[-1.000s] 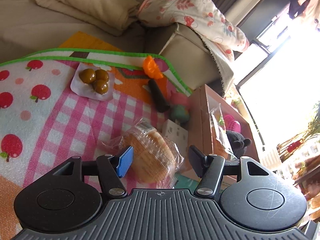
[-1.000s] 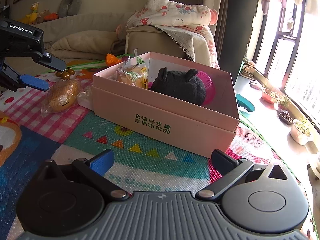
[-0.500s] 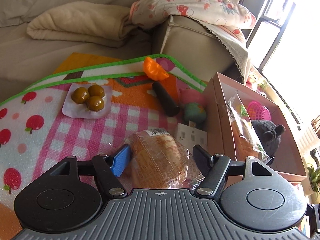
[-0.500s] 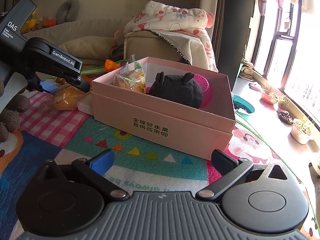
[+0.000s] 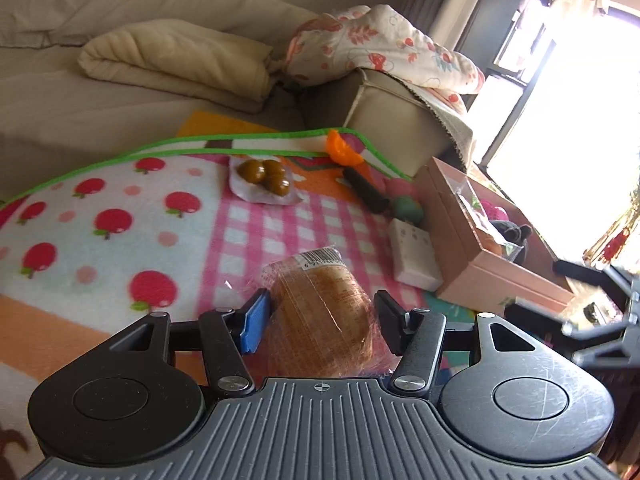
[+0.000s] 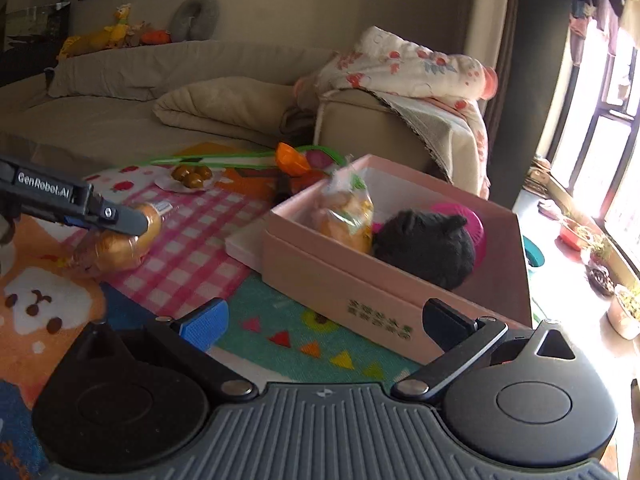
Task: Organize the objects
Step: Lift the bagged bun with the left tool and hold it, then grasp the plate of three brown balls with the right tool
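A wrapped bread loaf (image 5: 320, 312) lies on the pink checked play mat (image 5: 120, 216), between the fingers of my left gripper (image 5: 320, 320). The jaws stand at its two sides; whether they press it I cannot tell. It also shows in the right wrist view (image 6: 120, 240) under the left gripper's finger (image 6: 120, 218). A pink cardboard box (image 6: 360, 292) holds a bagged bread (image 6: 348, 216), a black plush (image 6: 424, 248) and a pink basket (image 6: 472, 228). My right gripper (image 6: 320, 320) is open and empty, in front of the box.
On the mat lie a plate of brown balls (image 5: 264, 180), an orange toy (image 5: 340, 150), a black cylinder (image 5: 366, 192), a green-pink toy (image 5: 406, 206) and a white pack (image 5: 414, 256). A beige sofa (image 5: 120, 92) with blankets stands behind. Potted plants (image 6: 624, 312) sit by the window.
My left gripper has come down around the wrapped loaf, which now sits deeper between the fingers. The right gripper's view has shifted left and tilted; its jaws stay open.
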A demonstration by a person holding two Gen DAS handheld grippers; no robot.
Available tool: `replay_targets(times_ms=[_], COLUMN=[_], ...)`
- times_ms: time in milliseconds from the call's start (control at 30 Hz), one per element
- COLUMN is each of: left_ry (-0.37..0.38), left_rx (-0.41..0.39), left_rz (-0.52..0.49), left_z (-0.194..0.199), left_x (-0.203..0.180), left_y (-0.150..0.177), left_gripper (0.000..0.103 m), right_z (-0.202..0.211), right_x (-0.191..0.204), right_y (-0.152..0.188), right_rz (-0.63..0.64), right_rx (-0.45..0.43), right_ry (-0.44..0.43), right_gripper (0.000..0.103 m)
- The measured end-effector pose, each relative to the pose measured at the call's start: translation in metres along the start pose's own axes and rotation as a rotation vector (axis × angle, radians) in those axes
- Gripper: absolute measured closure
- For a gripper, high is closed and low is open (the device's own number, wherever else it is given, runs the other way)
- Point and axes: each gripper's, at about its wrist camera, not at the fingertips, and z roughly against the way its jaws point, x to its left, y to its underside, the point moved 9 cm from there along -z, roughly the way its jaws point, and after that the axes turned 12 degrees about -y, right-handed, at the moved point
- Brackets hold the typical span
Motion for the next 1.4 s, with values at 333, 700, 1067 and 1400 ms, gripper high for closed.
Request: replay_targets(times_ms=[333, 700, 1067, 1400], left_ry=[0.041, 0.093, 0.062, -0.032], left_rx=[-0.075, -0.076, -0.045, -0.002], left_rz=[-0.058, 0.018, 0.013, -0.003], left_z=[0.007, 0.007, 0.011, 0.006], left_x=[0.026, 0.036, 0.035, 0.024], left_y=[0.006, 0.01, 0.017, 0.012], left_gripper=[0.04, 0.038, 0.038, 0.039], right_z=[-0.176, -0.243, -0.11, -0.05], right_x=[0.058, 0.087, 0.072, 0.039], right_y=[-0.12, -0.094, -0.054, -0.025], right_rz=[-0.134, -0.091, -0.025, -0.038], right_rx=[0.141, 0.316, 0.278, 0.202], right_ry=[-0.202, -0.214, -0.299, -0.232], right_gripper=[0.0, 0.031, 0.079, 0.063])
